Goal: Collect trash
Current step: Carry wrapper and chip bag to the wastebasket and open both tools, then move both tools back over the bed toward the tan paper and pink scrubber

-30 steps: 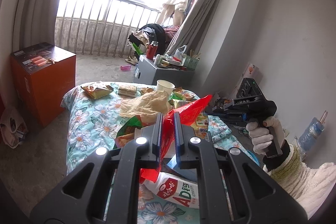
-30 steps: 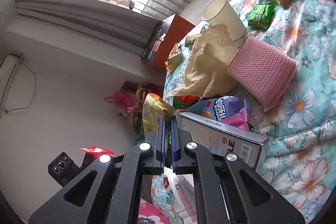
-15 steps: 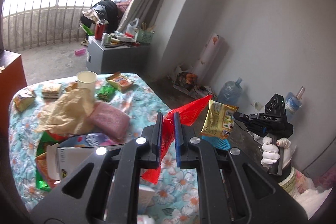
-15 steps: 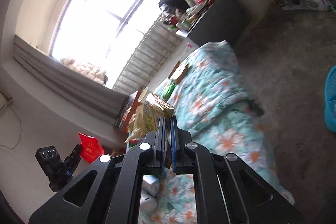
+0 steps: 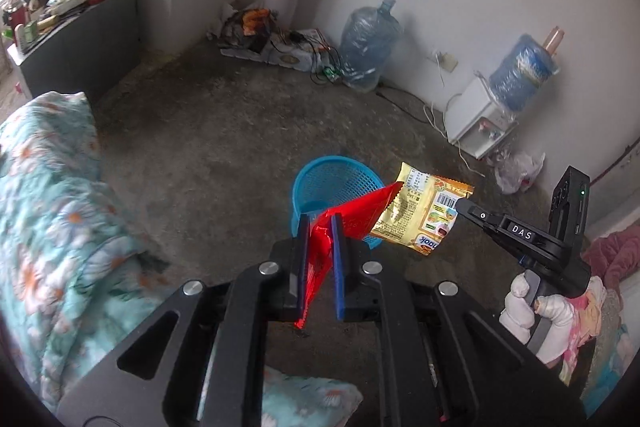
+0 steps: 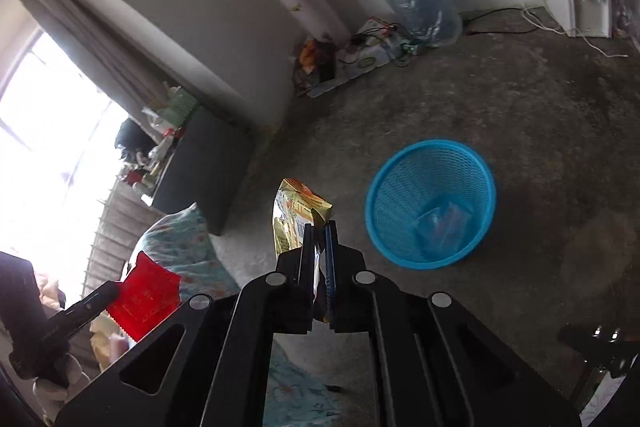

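Note:
My left gripper is shut on a red snack wrapper, which sticks out over a blue mesh bin on the floor. From the right side of the left wrist view the right gripper reaches in, held by a gloved hand and shut on a yellow snack packet. In the right wrist view the right gripper pinches that yellow packet, and the blue bin stands ahead to the right with a clear wrapper inside. The red wrapper shows at lower left there.
A bed with a floral cover fills the left. Against the far wall stand a large water jug, a white water dispenser, a pile of cables and clutter and a dark cabinet. Grey floor surrounds the bin.
Both grippers swung away from the littered bed toward the floor and tilted down. The blue bin has come close under them. Each still grips its wrapper.

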